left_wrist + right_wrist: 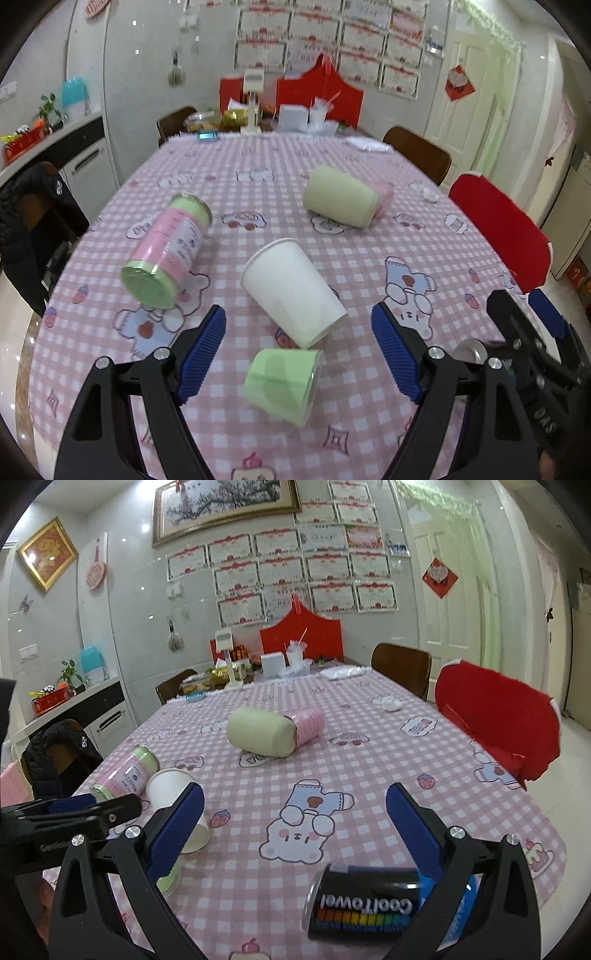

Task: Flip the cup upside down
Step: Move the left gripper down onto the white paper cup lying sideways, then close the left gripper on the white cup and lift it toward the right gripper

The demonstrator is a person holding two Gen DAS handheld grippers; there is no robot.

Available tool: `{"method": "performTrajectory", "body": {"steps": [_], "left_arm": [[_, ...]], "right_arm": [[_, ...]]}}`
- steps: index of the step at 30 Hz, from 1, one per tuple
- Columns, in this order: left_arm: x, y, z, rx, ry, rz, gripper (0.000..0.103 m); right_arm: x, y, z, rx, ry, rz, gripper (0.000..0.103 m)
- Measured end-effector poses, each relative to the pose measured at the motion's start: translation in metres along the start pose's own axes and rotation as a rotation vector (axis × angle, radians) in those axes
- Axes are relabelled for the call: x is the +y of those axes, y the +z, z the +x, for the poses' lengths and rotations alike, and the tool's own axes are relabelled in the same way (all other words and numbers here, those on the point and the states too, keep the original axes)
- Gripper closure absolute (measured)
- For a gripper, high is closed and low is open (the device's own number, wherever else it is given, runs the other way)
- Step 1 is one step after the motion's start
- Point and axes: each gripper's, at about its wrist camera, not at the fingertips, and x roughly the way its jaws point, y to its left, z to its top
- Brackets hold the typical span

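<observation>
Lying on its side on the pink checked tablecloth (332, 155), the white paper cup (291, 291) sits between and just beyond the left gripper (298, 334), whose ribbed blue pads stand wide apart, touching nothing. A pale green canister (282, 384) lies nearer, its body close against the cup's mouth end. Only the right wrist view shows the black "CoolTowel" can (364, 901), on its side below the right gripper (295, 808), jaws likewise spread and empty. Further out lie a pink-and-green cylinder (168, 249) and a matte green tube (341, 199). Red chair covers (498, 716) flank the far table edge.
</observation>
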Motion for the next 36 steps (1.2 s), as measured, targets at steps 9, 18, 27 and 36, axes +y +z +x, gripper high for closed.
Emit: {"method": "performTrajectory", "body": {"steps": [9, 18, 27, 36], "left_arm": [[-0.004, 0.024, 0.071, 0.195, 0.004, -0.053, 0.023], [-0.002, 0.031, 0.109, 0.295, 0.023, -0.086, 0.023], [-0.011, 0.035, 0.121, 0.300, 0.049, -0.037, 0.024], [-0.021, 0.034, 0.111, 0.251, 0.036, 0.030, 0.036]], "right_arm": [[-0.009, 0.008, 0.050, 0.100, 0.022, 0.037, 0.008], [-0.014, 0.015, 0.074, 0.143, 0.070, 0.066, 0.008], [-0.021, 0.017, 0.077, 0.152, 0.088, 0.094, 0.008], [-0.022, 0.017, 0.074, 0.152, 0.085, 0.097, 0.008]]}}
